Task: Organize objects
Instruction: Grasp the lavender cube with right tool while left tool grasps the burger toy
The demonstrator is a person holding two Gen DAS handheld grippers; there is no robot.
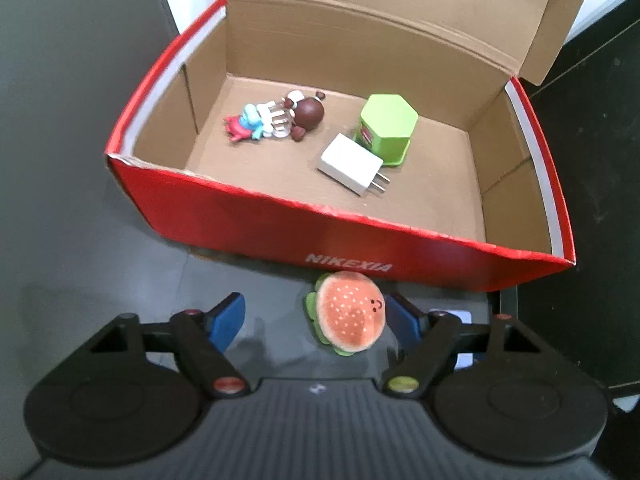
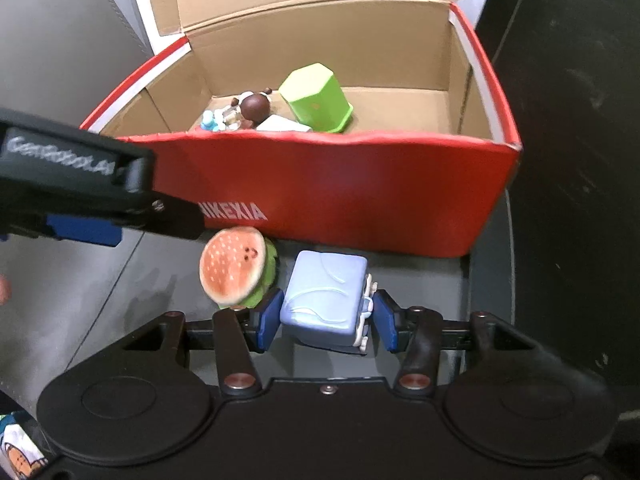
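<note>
On the dark table (image 1: 120, 248), just in front of the red shoebox (image 1: 360, 236), a burger toy (image 1: 346, 312) lies tipped on its side, close against the box's near wall under the white lettering. The left gripper (image 1: 316, 318) hangs over it with its jaws spread wide; the burger sits between the blue pads, nearer the right one, and I cannot tell whether that pad touches it. Nothing is held there.

Just right of the burger stands a pale blue block toy (image 2: 326, 300) with white trim on its right side. The right gripper (image 2: 326, 318) has its jaws partly closed around it: the left pad looks pressed to the block's left face, and the right pad sits just beside the white trim, contact unclear. The burger toy (image 2: 236, 266) crowds that left pad from the outside, and the left gripper's arm (image 2: 80, 188) crosses above it from the left.

Inside the box, lid flap standing open at the far side, a green hexagonal container (image 1: 386, 128) rests toward the far right, with a white plug charger (image 1: 352, 168) lying just near of it, prongs pointing right. A figure with a round brown head (image 1: 280, 120) lies on its side to the left, pink and blue at its far-left end.
</note>
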